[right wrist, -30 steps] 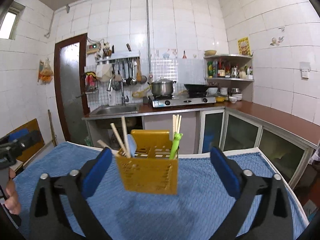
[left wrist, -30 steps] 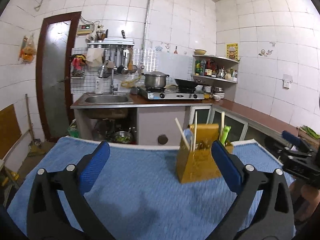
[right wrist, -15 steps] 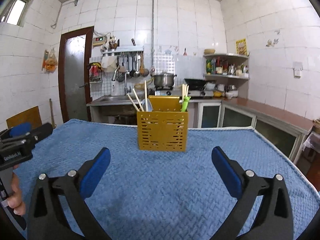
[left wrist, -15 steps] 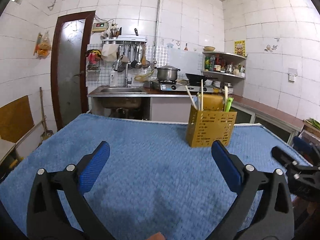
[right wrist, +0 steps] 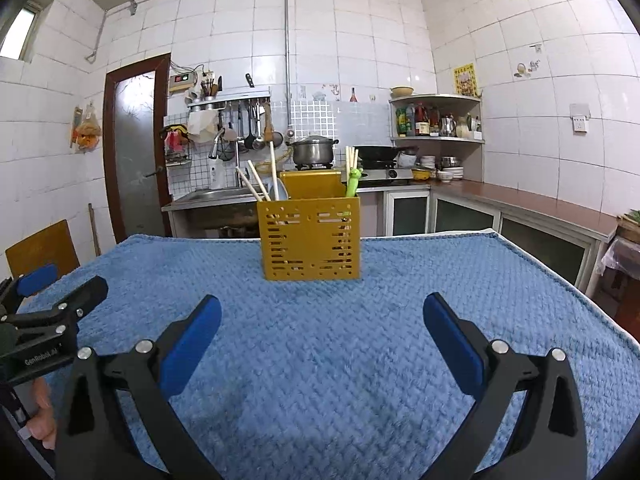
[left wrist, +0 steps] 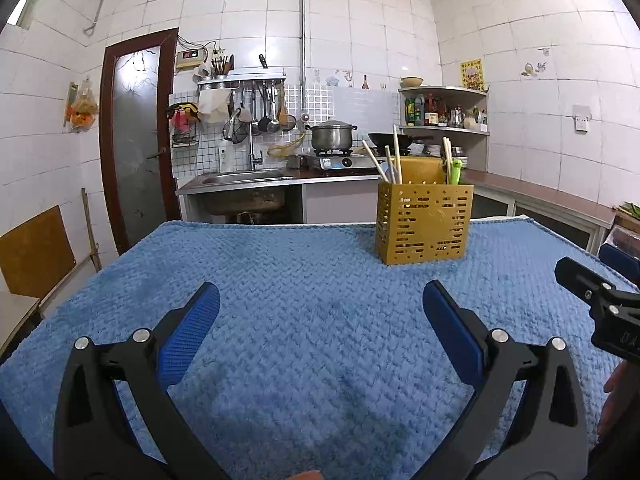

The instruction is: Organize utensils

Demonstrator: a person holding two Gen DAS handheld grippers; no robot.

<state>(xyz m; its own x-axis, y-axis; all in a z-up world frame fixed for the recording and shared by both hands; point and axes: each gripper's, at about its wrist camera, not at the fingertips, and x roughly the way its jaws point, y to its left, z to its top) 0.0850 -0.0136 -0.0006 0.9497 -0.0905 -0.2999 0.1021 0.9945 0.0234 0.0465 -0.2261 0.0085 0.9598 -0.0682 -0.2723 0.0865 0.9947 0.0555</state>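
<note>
A yellow perforated utensil holder (left wrist: 423, 227) stands upright on the blue textured cloth (left wrist: 304, 304), towards the far side; it also shows in the right wrist view (right wrist: 310, 238). It holds wooden chopsticks (right wrist: 256, 184), a pale spoon (right wrist: 280, 192) and a green frog-topped utensil (right wrist: 353, 181). My left gripper (left wrist: 320, 322) is open and empty, low over the cloth, well short of the holder. My right gripper (right wrist: 322, 334) is open and empty, also short of the holder.
The cloth (right wrist: 360, 360) covers the whole table. Behind it stand a sink counter (left wrist: 244, 180), a stove with a pot (left wrist: 331, 136) and a corner shelf with bottles (right wrist: 436, 120). A wooden chair (left wrist: 34, 248) is at the left.
Both grippers have pulled back from the holder and dropped lower, so the holder now looks farther off. Both stayed open and empty.
</note>
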